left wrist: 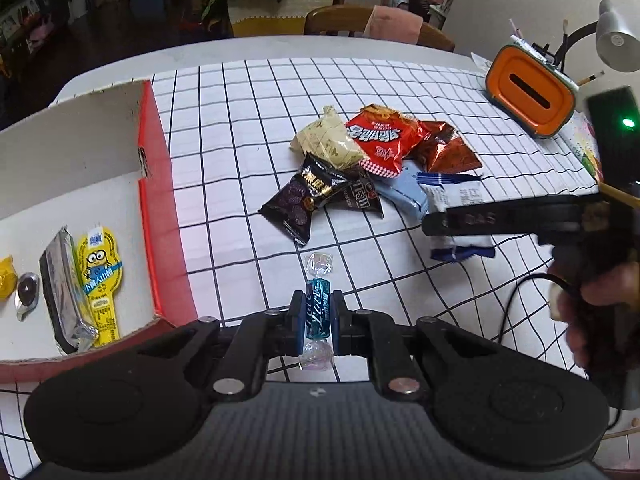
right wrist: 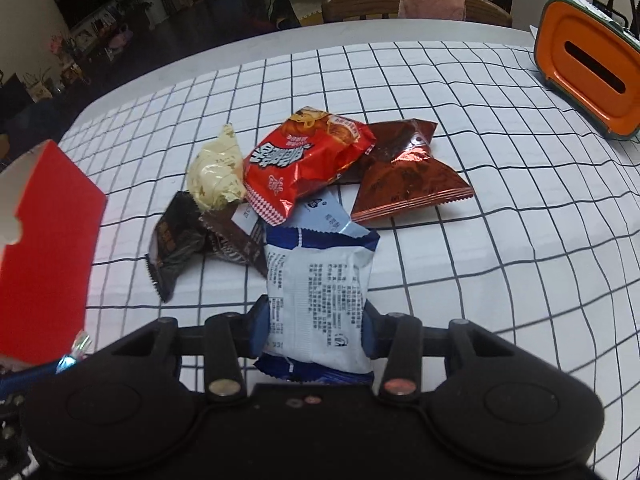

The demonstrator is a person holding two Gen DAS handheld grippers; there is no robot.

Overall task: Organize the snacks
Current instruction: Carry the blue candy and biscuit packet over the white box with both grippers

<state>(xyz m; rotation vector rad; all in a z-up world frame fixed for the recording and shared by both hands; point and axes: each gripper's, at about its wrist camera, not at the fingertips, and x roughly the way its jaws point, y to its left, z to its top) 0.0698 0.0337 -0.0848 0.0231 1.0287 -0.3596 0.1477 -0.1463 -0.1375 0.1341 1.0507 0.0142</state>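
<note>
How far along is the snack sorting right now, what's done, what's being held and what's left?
Done: the red box already holds a Minion packet, a silver bar and two small sweets. In hand: the left gripper is shut on a teal wrapped candy, and the right gripper on a blue-and-white packet. Left: the pile on the checked cloth, including the red chip bag.

The red box (left wrist: 154,184) is the landmark. In the left wrist view its left part runs off the frame, cutting the yellow sweet (left wrist: 6,278) inside. Right of the box, the red packet (left wrist: 380,138) covers part of the light-blue packet (left wrist: 402,192). Print on the white-and-blue packet (right wrist: 320,292) is too small to read. The person's hand (left wrist: 600,316) at the far right is blurred and cut off.
</note>
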